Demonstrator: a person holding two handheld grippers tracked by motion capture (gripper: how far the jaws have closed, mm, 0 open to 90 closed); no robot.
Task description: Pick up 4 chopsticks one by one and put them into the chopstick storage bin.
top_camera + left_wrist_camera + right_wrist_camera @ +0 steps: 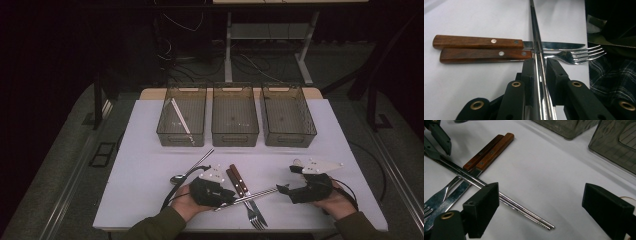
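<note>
The left claw pinches the chopsticks low over the knife and fork, the right claw gapes idle; lifting crookedly could drop one chopstick.

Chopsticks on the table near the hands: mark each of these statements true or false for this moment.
1. The left tool is shut on the metal chopsticks. True.
2. The chopsticks lie across the wooden-handled fork and knife. True.
3. The right tool grips the chopstick tips. False: its jaws stand wide open, holding nothing.
4. All three bins are empty. False: the left bin holds a pale stick.
5. A spoon lies left of the left tool. True.
</note>
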